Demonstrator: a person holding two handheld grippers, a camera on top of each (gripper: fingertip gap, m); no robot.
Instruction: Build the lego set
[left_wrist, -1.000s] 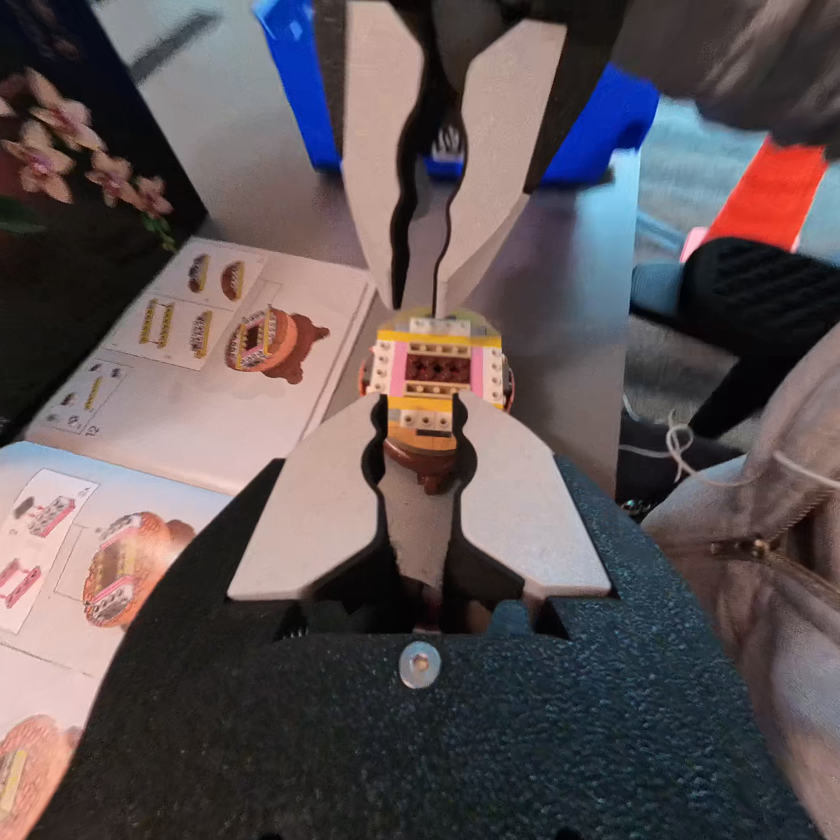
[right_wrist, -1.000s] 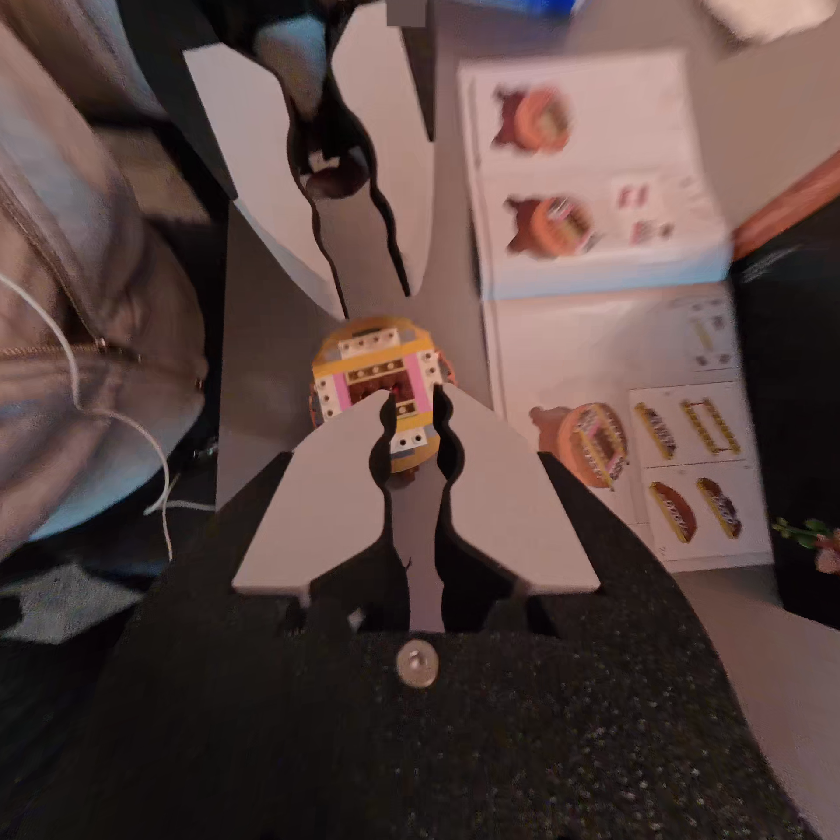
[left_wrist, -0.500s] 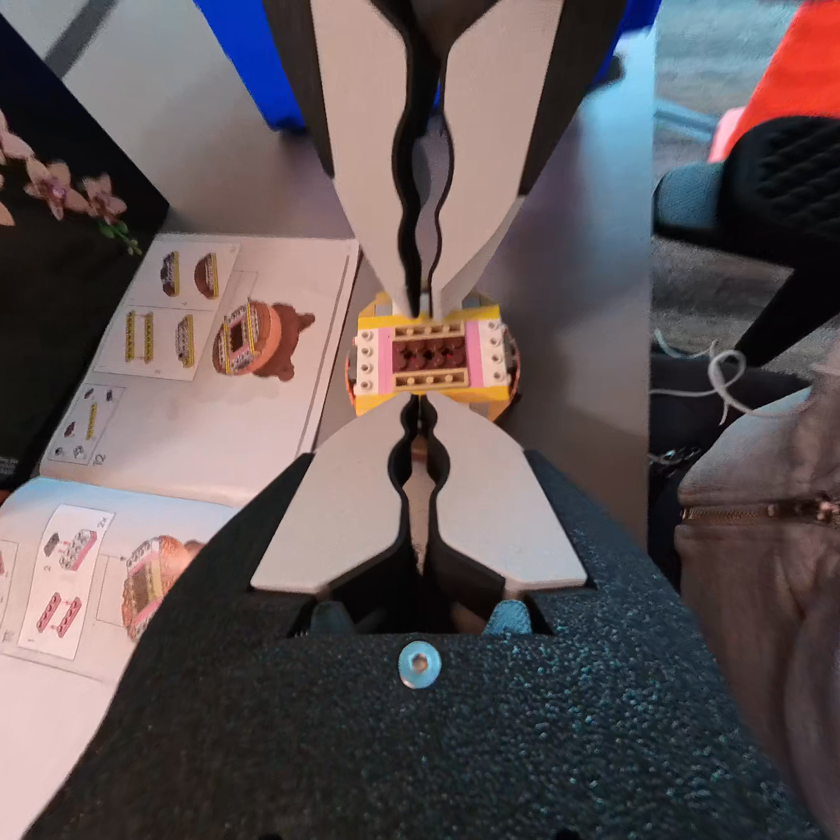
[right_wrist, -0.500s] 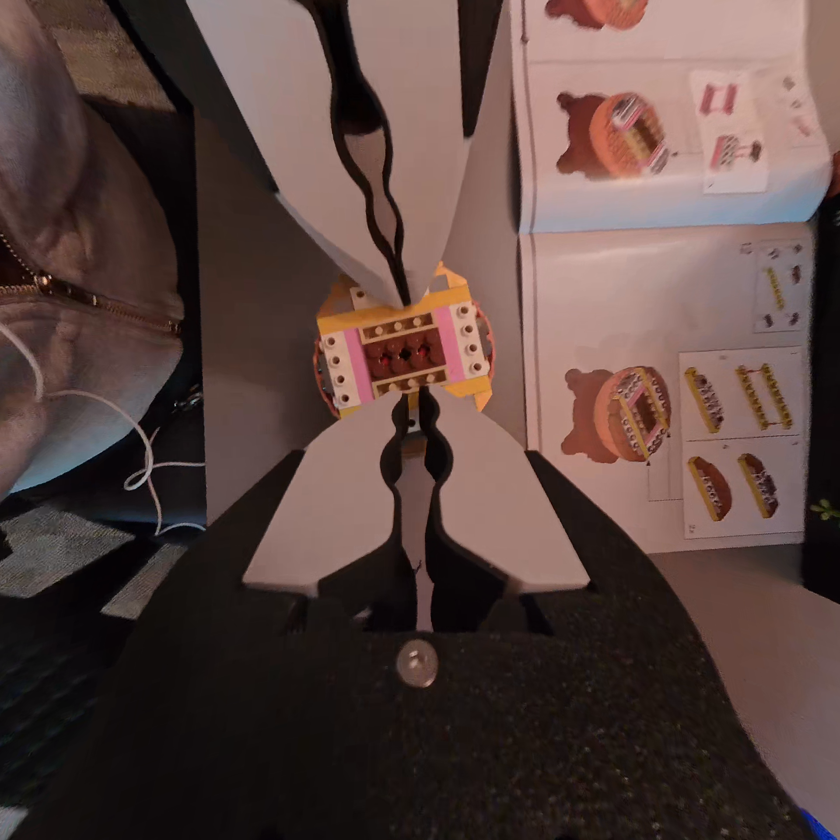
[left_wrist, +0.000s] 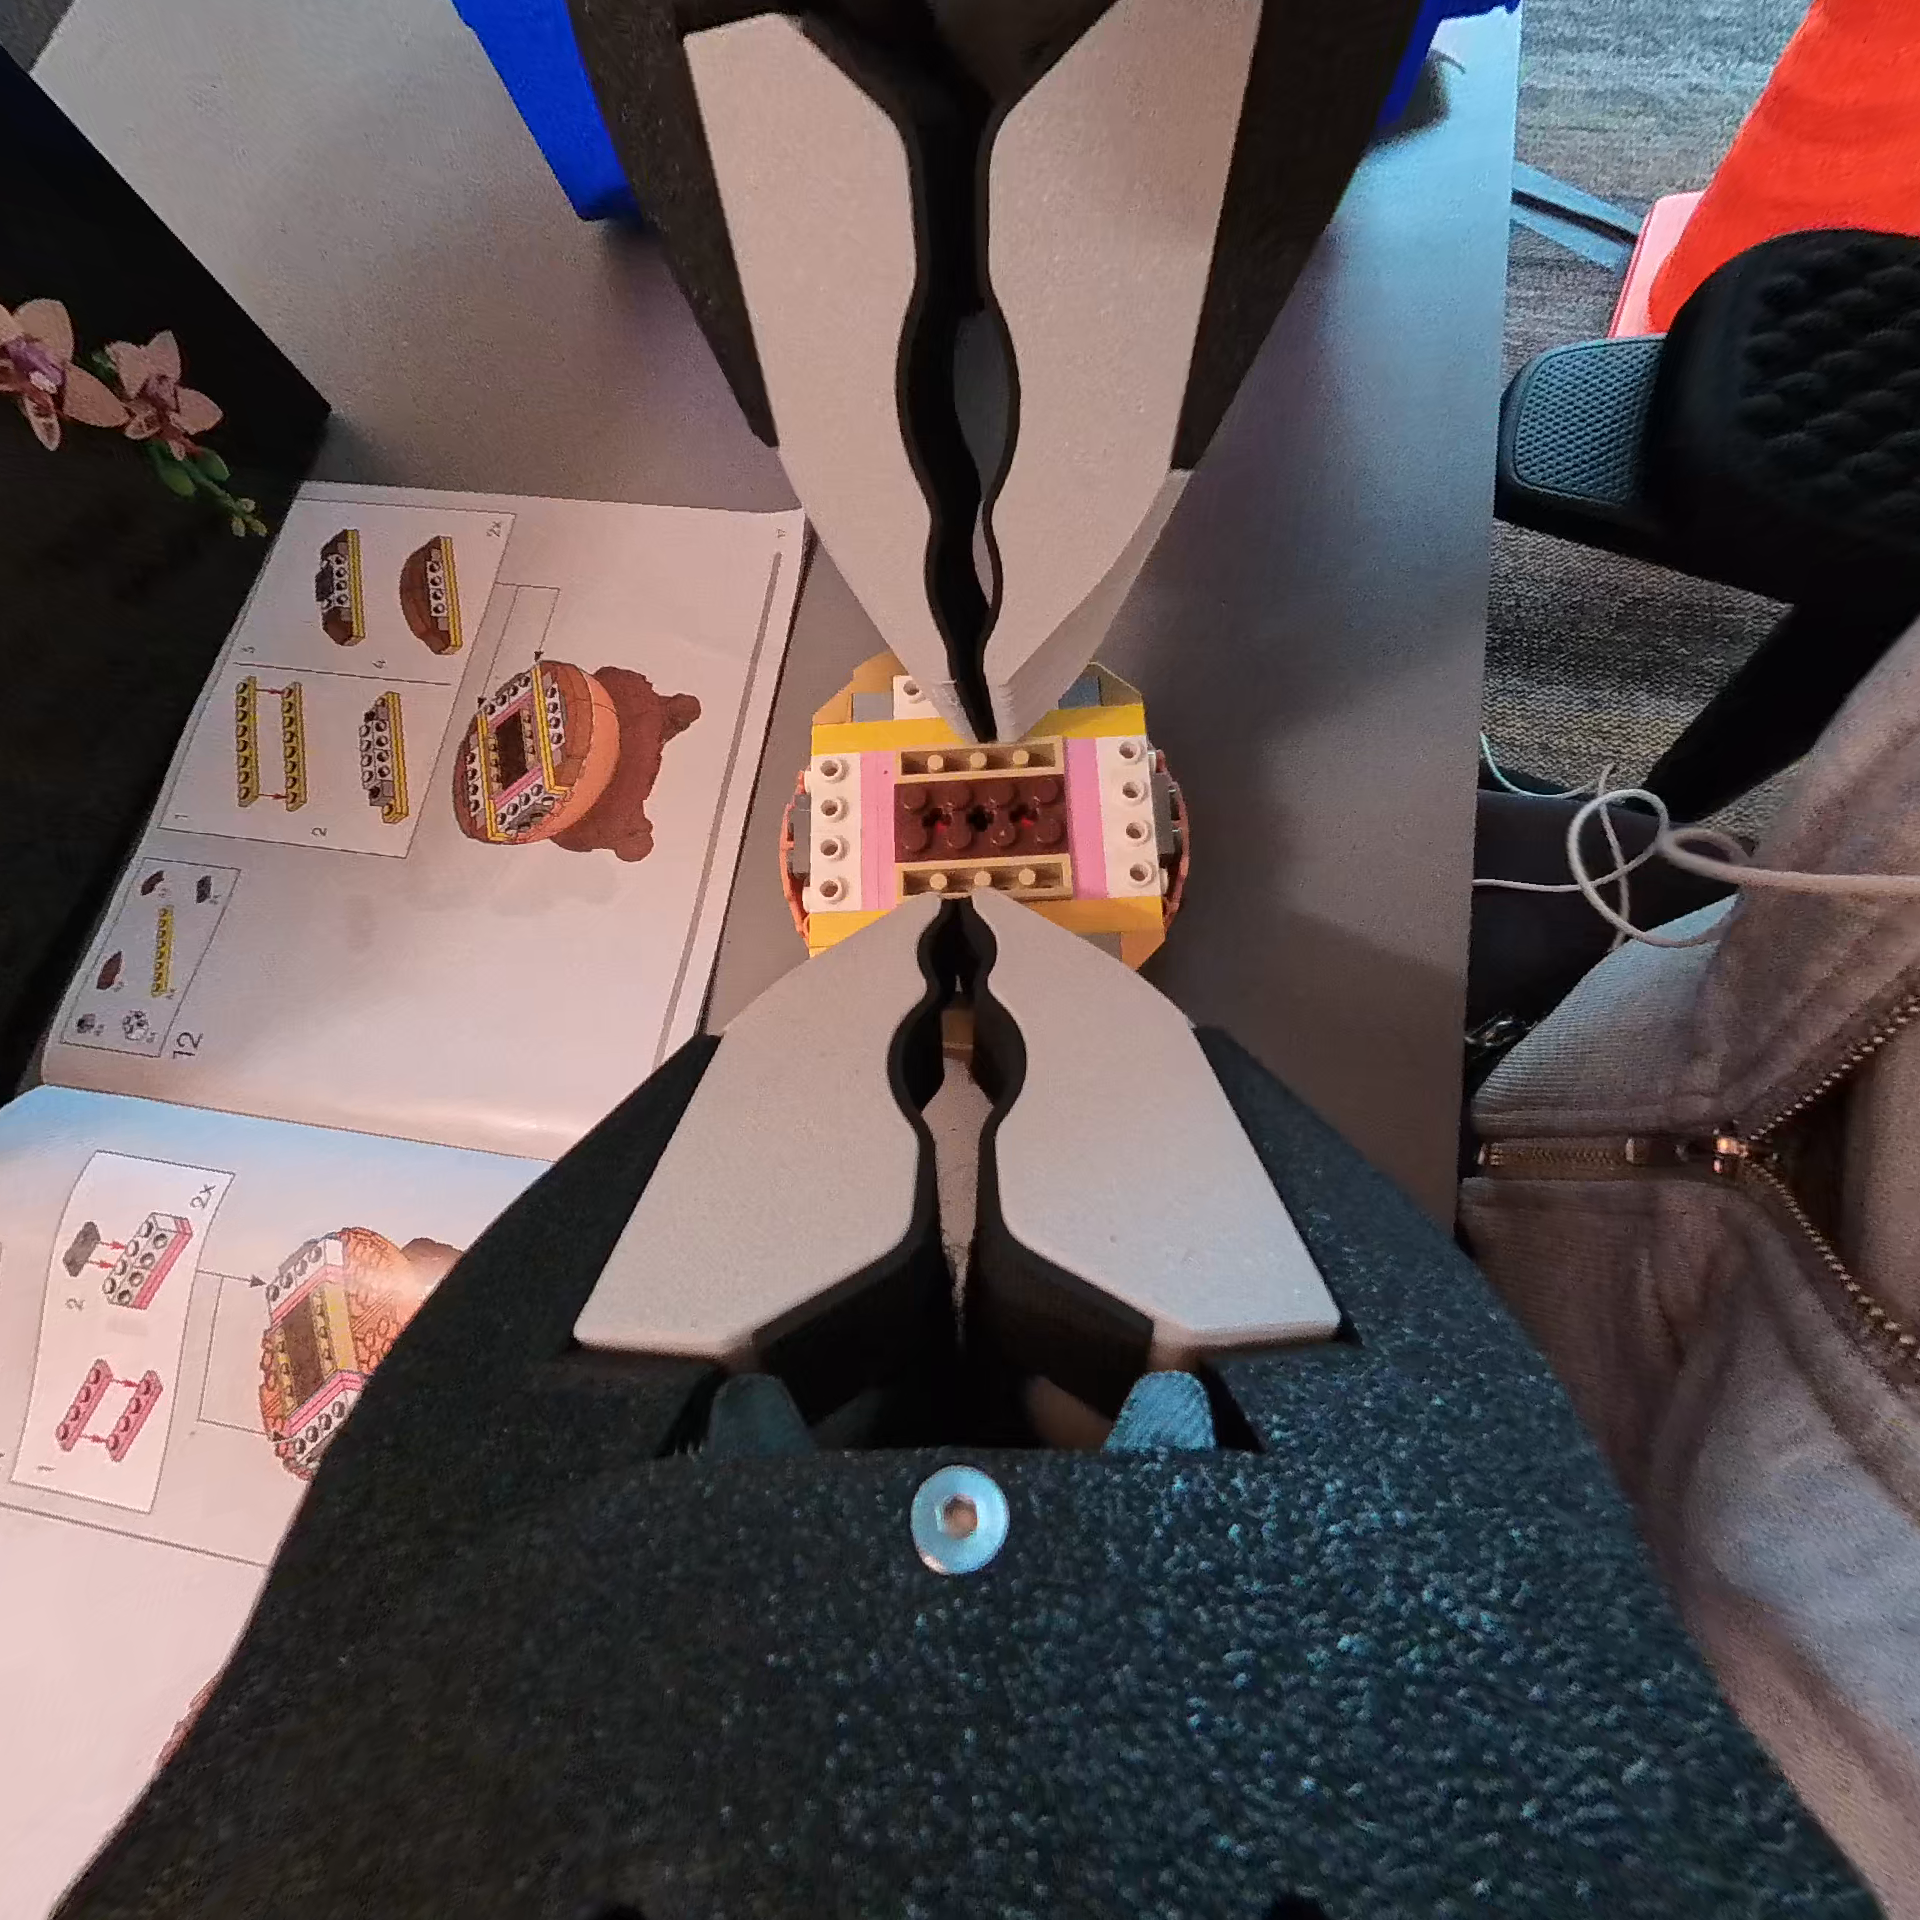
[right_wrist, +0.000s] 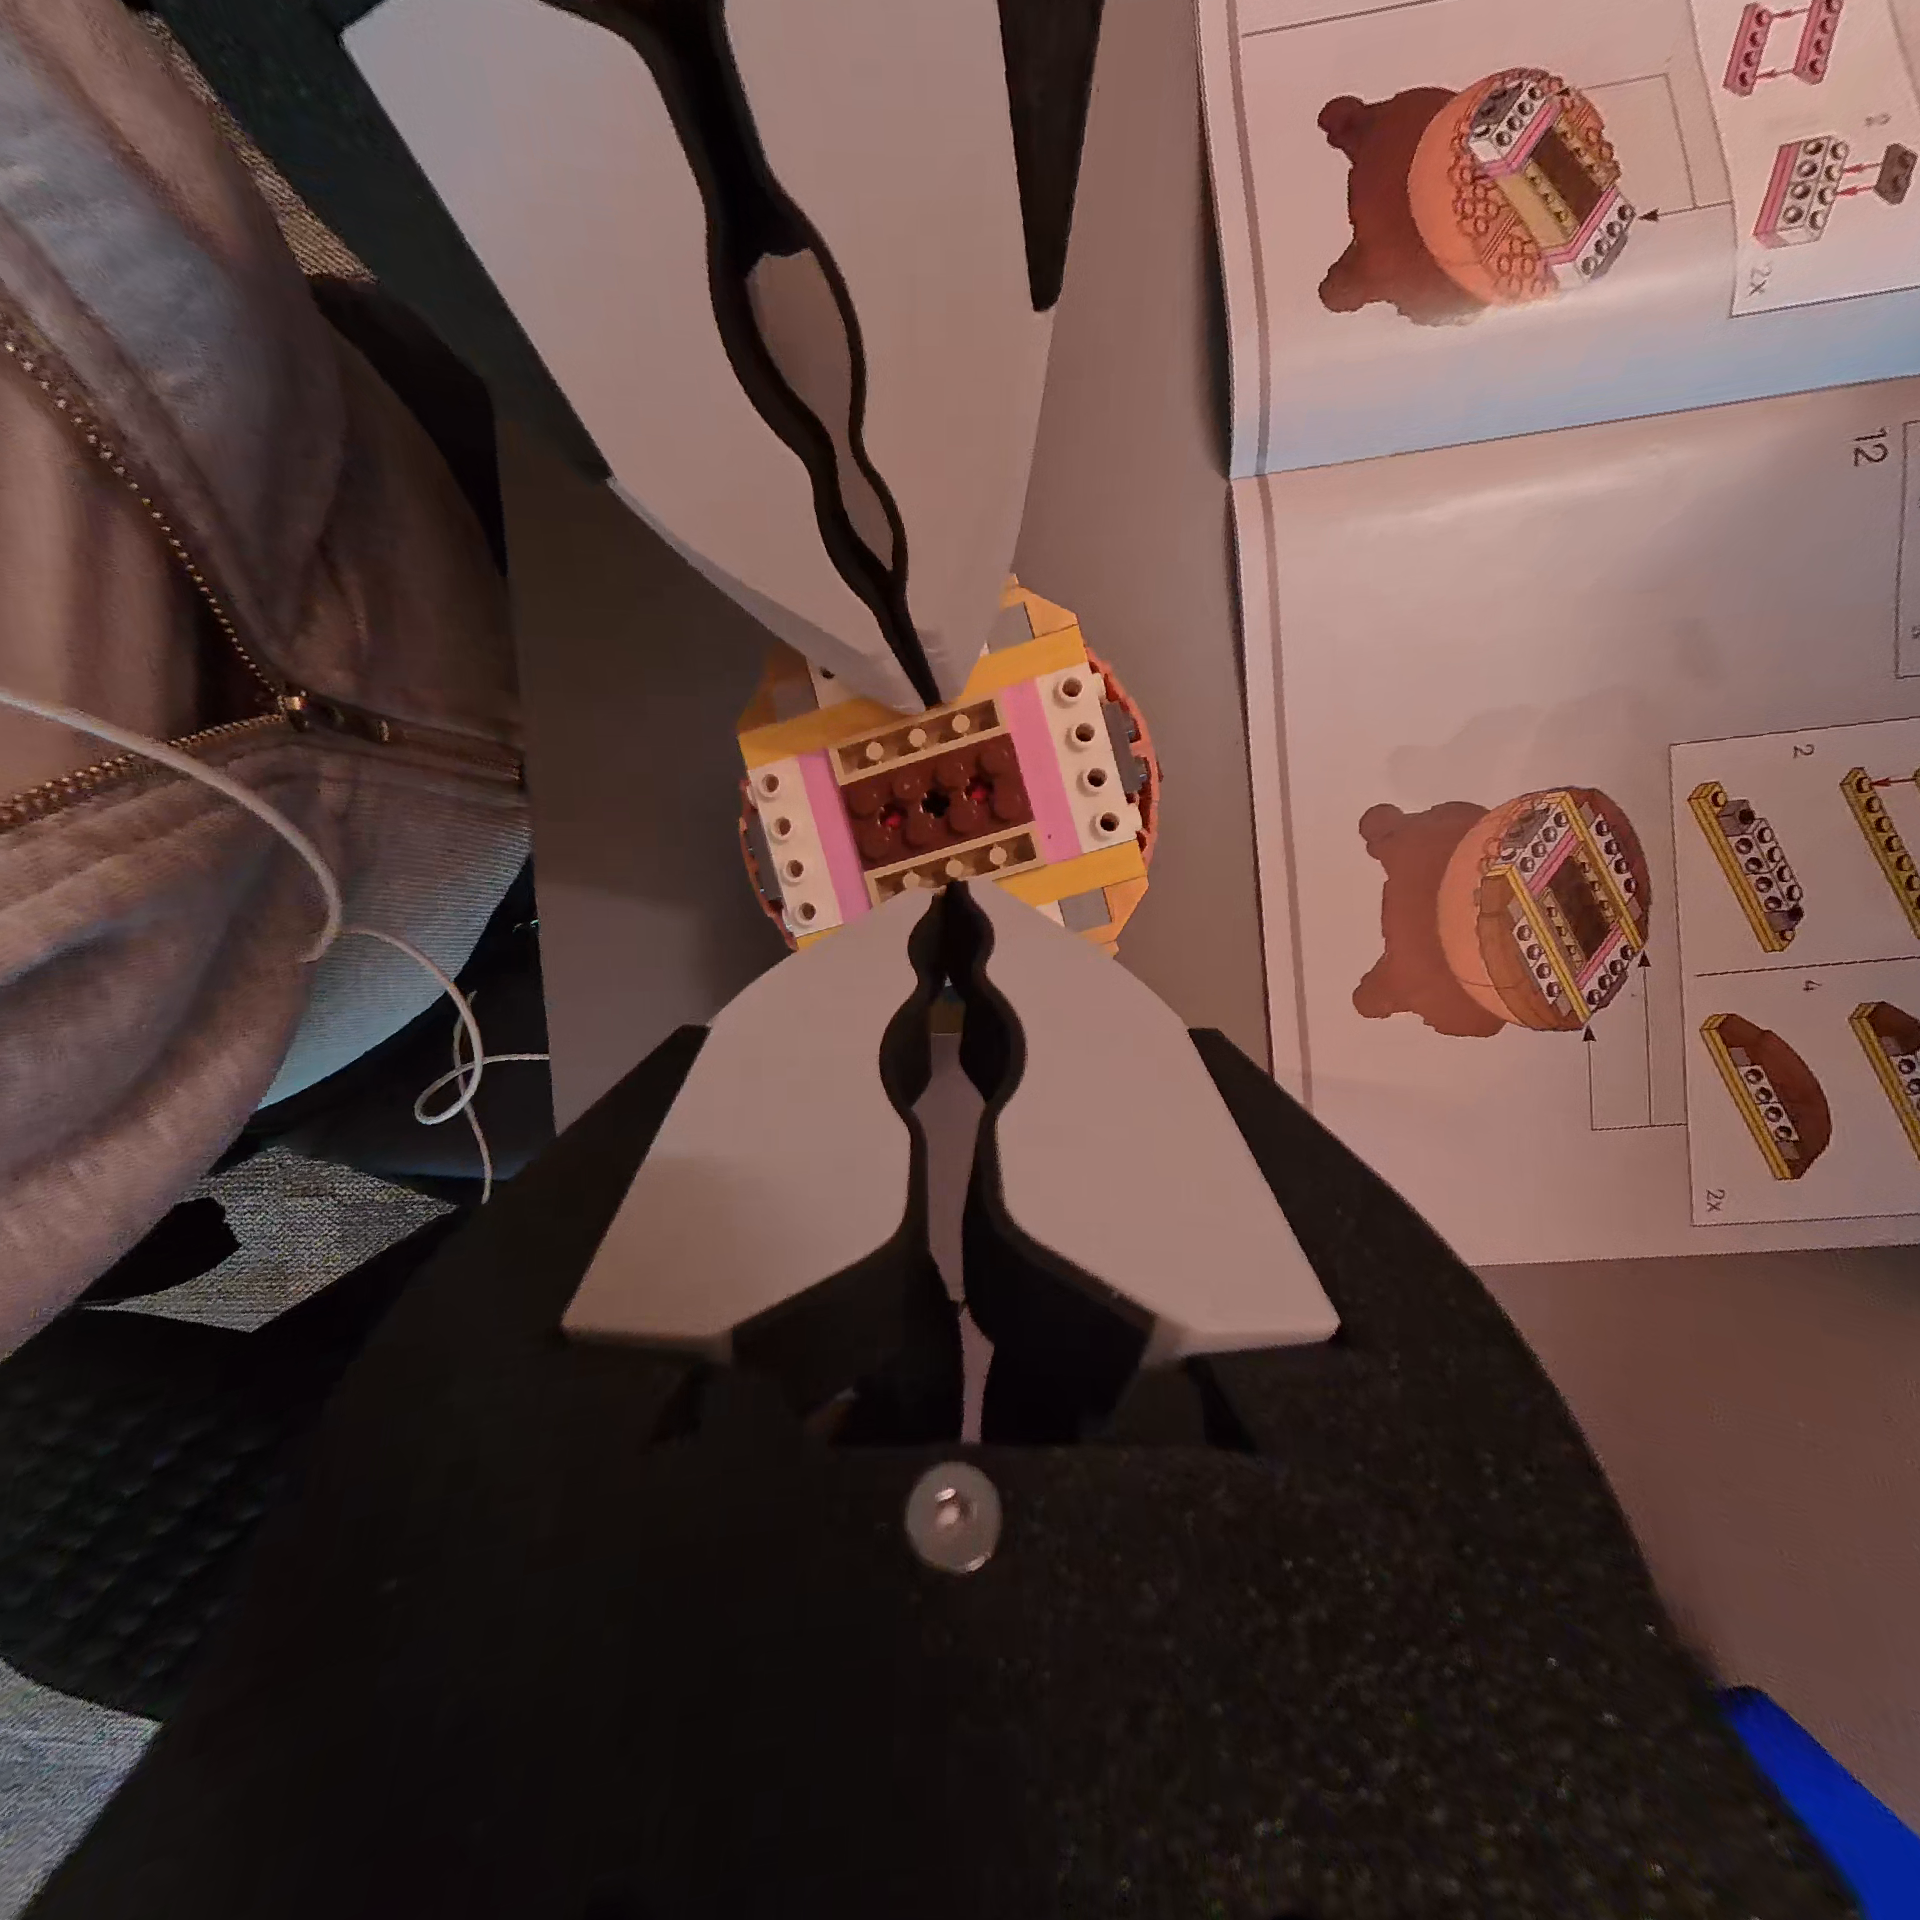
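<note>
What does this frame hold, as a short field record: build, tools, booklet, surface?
build: round orange Lego model with yellow, pink and white brick frame, on the table
left tool: closed, tips at the model's near edge
right tool: closed, tips at the opposite edge
booklet: open paper instruction booklet, beside the model
surface: grey table

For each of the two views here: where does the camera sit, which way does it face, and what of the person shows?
Left wrist view: sits on the left gripper, looking down along its fingers at the lego model; a grey zipped jacket shows at right.
Right wrist view: sits on the right gripper, facing the opposite way; the jacket shows at left.
Shared: the model, the instruction booklet and both shut grippers, tips on opposite edges of the model.
</note>
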